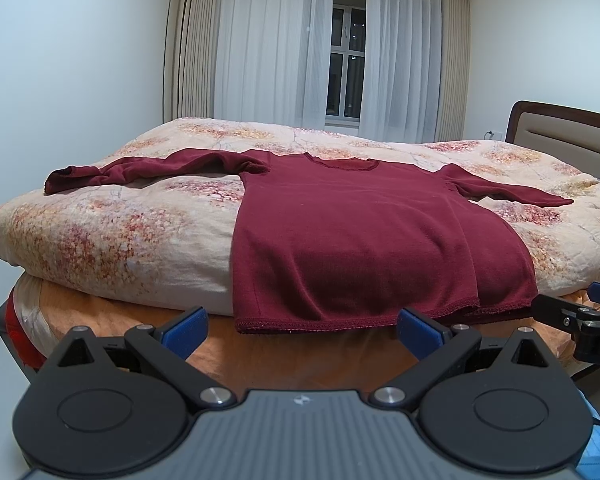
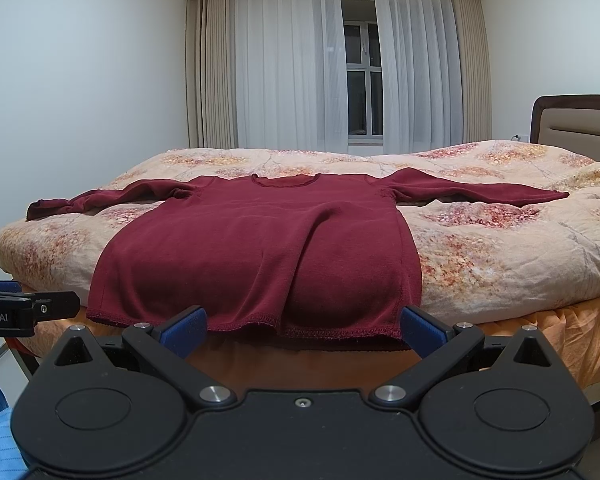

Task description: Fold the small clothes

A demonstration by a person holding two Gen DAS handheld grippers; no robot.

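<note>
A dark red long-sleeved shirt [image 1: 351, 236] lies flat on the floral quilt [image 1: 100, 236], both sleeves spread out, its hem hanging over the quilt's near edge. It also shows in the right wrist view [image 2: 260, 252]. My left gripper [image 1: 301, 330] is open and empty, just in front of the hem's left half. My right gripper [image 2: 301, 330] is open and empty, just in front of the hem's right half. The right gripper also shows at the edge of the left wrist view [image 1: 571, 312], and the left gripper at the edge of the right wrist view [image 2: 28, 308].
The quilt covers a bed with an orange sheet [image 1: 300, 356] below it. A brown headboard [image 1: 567, 128] stands at the right. White curtains [image 2: 292, 72] and a window [image 2: 363, 80] are behind the bed. White walls close both sides.
</note>
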